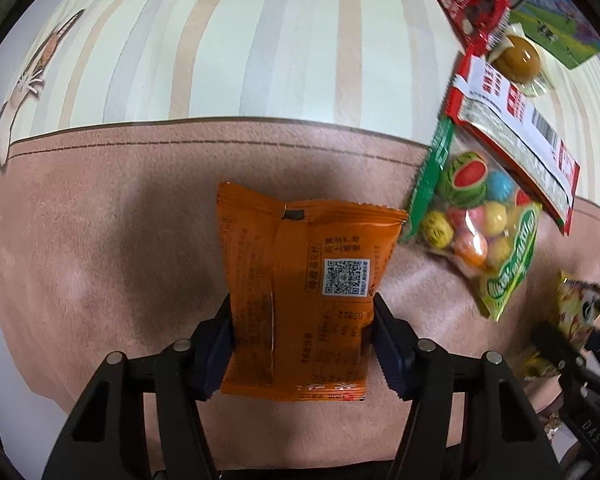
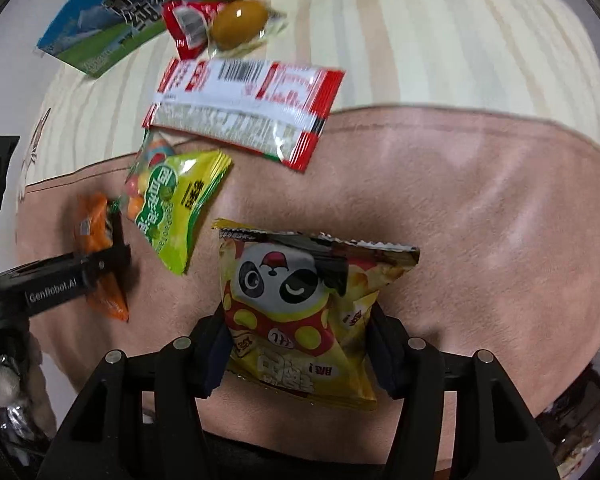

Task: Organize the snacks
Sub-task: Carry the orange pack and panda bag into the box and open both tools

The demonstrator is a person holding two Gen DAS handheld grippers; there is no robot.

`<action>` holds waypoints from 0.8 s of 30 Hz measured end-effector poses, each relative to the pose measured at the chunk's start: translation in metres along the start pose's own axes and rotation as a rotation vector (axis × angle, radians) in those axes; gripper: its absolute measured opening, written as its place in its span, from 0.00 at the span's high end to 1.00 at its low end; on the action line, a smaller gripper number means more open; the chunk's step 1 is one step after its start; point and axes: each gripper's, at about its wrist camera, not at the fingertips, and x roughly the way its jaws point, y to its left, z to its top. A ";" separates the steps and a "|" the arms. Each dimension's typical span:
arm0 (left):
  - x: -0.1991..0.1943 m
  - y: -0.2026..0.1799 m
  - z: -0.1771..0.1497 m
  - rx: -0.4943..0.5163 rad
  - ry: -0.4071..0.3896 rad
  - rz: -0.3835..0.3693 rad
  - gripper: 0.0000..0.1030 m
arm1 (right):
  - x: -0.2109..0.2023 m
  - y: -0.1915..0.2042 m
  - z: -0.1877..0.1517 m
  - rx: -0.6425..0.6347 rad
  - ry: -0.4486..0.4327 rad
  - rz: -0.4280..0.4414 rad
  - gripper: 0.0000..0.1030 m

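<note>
Left gripper (image 1: 303,344) pinching orange snack packet (image 1: 300,280), long axis running forward out of the jaws. Right gripper (image 2: 296,354) clamped on yellow panda chip bag (image 2: 300,312). Remaining pile up ahead, between both; gumball bag (image 2: 172,208) nearest, forward-left of right jaws.

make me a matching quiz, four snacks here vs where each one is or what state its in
Snacks:
1. orange packet
2. panda bag
3. candy bag
4. egg

Places:
a. lying between the two held snacks
b. far end, beside the milk box
c. clamped in the right gripper
d. clamped in the left gripper

Pairs: 1-d, 2-c, 3-a, 4-b
</note>
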 end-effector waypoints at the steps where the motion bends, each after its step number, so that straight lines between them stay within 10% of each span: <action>1: -0.001 -0.003 -0.002 0.008 0.000 0.001 0.43 | -0.001 0.000 -0.001 -0.003 -0.002 -0.007 0.40; 14: -0.081 -0.030 0.012 0.087 -0.125 -0.074 0.44 | -0.049 0.002 0.023 0.065 -0.131 0.155 0.52; 24: -0.218 -0.053 0.119 0.154 -0.329 -0.213 0.44 | -0.162 0.022 0.154 -0.009 -0.301 0.328 0.52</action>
